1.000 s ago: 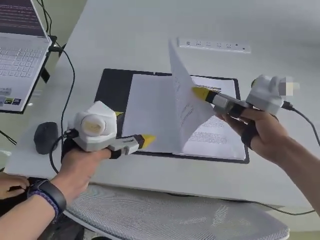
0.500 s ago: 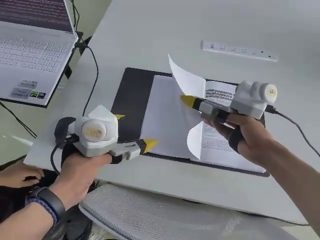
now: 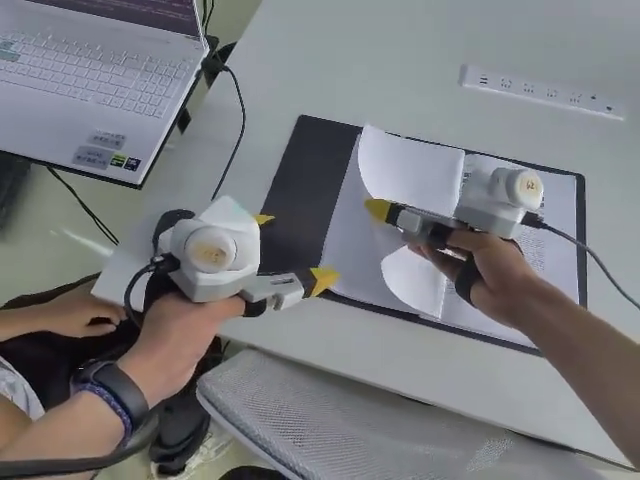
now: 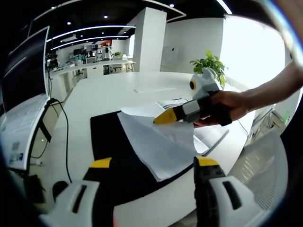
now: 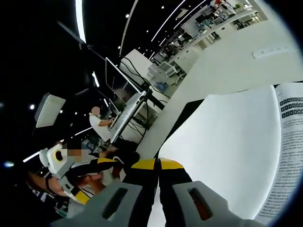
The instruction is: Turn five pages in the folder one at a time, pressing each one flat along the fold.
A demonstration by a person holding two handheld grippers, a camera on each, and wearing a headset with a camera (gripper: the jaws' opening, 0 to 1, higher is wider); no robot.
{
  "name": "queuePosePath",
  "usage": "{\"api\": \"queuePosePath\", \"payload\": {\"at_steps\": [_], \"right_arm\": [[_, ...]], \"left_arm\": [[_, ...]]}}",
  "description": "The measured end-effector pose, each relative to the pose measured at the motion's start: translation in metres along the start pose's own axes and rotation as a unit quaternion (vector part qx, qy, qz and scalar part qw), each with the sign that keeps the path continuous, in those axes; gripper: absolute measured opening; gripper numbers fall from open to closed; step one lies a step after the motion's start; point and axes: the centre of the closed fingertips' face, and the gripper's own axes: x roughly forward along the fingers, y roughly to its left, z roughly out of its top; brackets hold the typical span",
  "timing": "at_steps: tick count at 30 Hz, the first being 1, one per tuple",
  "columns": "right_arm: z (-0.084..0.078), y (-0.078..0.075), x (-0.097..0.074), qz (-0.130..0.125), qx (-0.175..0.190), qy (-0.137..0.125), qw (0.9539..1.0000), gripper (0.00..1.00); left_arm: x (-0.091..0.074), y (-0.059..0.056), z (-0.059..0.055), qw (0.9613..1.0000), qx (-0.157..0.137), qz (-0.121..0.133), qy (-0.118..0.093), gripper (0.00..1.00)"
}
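Folder open flat, black cover exposed left; page bowed mid-turn. Right gripper closed, tip against page. Left gripper spread wide off near-left edge. Bare table beyond.

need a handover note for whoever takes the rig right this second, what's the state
Left tongs: open, holding nothing, hovering by the folder's near left corner.
Right tongs: shut on a page, which curls over mid-turn above the left-hand side.
The folder lies open on the white table, printed sheet exposed on the right.
Done: this page lifted and swung about halfway. Page count so far: cannot tell.
To do: lay it flat, press along the fold, then carry on to five.
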Motion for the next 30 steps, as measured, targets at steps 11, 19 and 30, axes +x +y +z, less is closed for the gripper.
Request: {"api": "queuePosePath", "payload": {"at_steps": [11,19,30], "right_arm": [[-0.036,-0.014,0.027,-0.011,0.037,0.039,0.9985,0.00],[-0.052,-0.023,0.030,-0.034,0.068,0.048,0.9959,0.00],[-0.049,-0.035,0.037,-0.028,0.097,0.034,0.9943,0.07]], "left_arm": [[-0.010,0.008,-0.002,0.9999,-0.008,0.010,0.001,0.67],[-0.014,0.011,-0.008,0.9998,-0.013,0.013,0.004,0.66],[-0.012,0.008,-0.009,0.9999,-0.012,0.011,0.004,0.66]]}}
